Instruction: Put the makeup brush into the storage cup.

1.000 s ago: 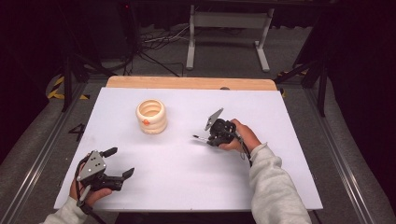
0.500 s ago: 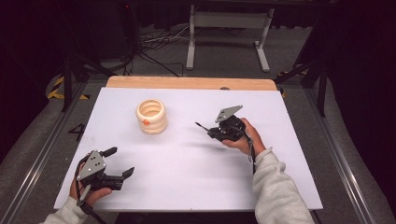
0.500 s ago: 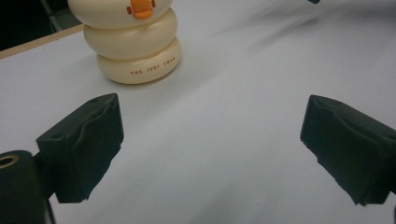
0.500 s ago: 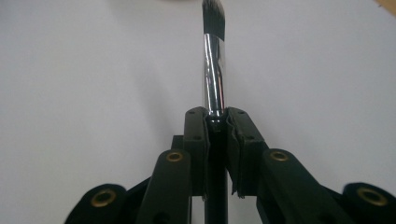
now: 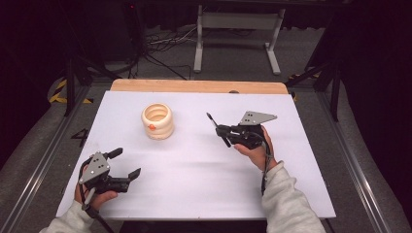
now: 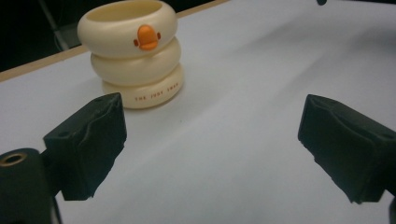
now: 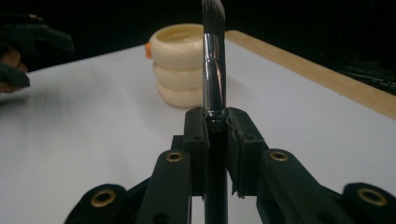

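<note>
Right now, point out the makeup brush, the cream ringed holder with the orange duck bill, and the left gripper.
makeup brush (image 7: 214, 51): right gripper view, silver ferrule.
cream ringed holder (image 6: 135, 70): left gripper view, middle ring.
left gripper (image 5: 123, 165): high view, midway between its open jaws.

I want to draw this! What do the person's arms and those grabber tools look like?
Each hand-held gripper, left and right, is black with two chunky black jaws, brass-coloured rivets at the joints and a grey three-cornered plate with small holes on top. A black cable trails from each. The person wears light grey sleeves.
</note>
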Available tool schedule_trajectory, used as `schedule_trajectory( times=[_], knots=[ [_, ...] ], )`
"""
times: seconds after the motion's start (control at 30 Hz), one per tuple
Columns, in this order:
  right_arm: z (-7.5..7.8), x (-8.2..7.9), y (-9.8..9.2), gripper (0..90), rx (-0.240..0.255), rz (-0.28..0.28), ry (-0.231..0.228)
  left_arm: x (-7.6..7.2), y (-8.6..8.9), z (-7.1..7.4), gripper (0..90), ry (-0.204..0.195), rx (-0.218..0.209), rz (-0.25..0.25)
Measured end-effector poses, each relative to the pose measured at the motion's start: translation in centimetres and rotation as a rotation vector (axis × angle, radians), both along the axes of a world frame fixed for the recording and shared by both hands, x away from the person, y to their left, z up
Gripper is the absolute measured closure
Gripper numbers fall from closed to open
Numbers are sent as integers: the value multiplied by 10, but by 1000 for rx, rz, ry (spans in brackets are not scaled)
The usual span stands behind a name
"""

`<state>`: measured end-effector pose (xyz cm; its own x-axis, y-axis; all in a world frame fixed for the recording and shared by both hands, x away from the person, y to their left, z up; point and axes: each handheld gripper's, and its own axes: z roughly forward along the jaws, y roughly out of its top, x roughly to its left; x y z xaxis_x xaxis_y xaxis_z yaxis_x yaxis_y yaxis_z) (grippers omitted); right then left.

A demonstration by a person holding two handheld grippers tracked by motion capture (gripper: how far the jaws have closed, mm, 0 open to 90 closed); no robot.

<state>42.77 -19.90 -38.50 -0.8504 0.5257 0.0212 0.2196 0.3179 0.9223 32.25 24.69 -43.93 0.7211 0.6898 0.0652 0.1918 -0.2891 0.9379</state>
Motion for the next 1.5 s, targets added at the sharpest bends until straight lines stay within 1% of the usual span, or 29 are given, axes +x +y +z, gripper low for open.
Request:
schedule_trajectory(
  times=[0.07,0.1,0.13,0.2,0.27,0.3,0.33,0.37,0.4,0.47,0.53,0.63,0.73,0.77,0.8,0.87,0.93,1.03,1.1,1.17,1.23,1.3,1.33,1.37,1.4,1.47,1.5],
  knots=[
    [2,-3,1,796,56,8,-10,3,-3,3,113,-6,-16,5],
    [2,-5,2,796,70,7,-17,5,-6,4,113,-7,-28,-2],
    [3,-6,3,796,82,3,-24,6,-8,5,116,-5,-33,-6],
    [3,-10,6,796,124,2,-35,10,-18,7,116,-5,-28,-13],
    [1,-12,10,796,157,2,-39,12,-26,7,114,-2,-34,-33],
    [1,-13,11,797,170,4,-37,13,-34,7,116,4,-26,-47],
    [1,-13,11,797,170,4,-37,13,-34,7,118,4,-26,-47],
    [-1,-15,13,796,193,11,-35,14,-43,7,118,7,-15,-73],
    [-2,-18,16,796,208,10,-40,15,-50,7,125,5,-8,-86],
    [-2,-21,20,796,226,12,-53,18,-64,8,135,6,6,-115],
    [-3,-24,24,796,240,17,-54,21,-77,10,145,2,19,-137],
    [-4,-28,30,796,251,29,-60,26,-91,13,149,8,-4,-175],
    [-6,-31,34,796,248,46,-59,31,-96,22,156,-8,-42,-185],
    [-7,-32,36,796,239,47,-61,34,-95,26,159,-15,-64,-187],
    [-8,-33,38,796,234,55,-58,36,-94,30,161,-23,-95,-184],
    [-11,-34,40,796,231,64,-56,39,-92,38,180,-26,-153,-193],
    [-12,-35,43,796,231,74,-56,42,-93,44,192,-36,-185,-194],
    [-13,-38,46,796,223,84,-65,46,-97,49,214,-31,-215,-207],
    [-14,-39,49,796,221,85,-73,49,-101,49,235,-15,-239,-224],
    [-14,-41,51,796,225,96,-76,51,-107,49,261,-5,-241,-225],
    [-15,-43,53,796,222,105,-84,53,-113,49,312,16,-243,-237],
    [-16,-45,55,796,223,113,-89,55,-117,49,330,26,-252,-247],
    [-16,-45,55,796,222,119,-91,56,-119,49,369,28,-263,-260],
    [-16,-46,56,796,223,120,-93,56,-121,49,395,38,-278,-267],
    [-16,-46,56,796,228,122,-93,57,-123,49,415,38,-287,-271],
    [-16,-46,56,796,232,132,-93,58,-126,50,488,39,-299,-290],
    [-16,-46,56,796,236,132,-93,59,-128,51,505,34,-300,-292]
  ],
)
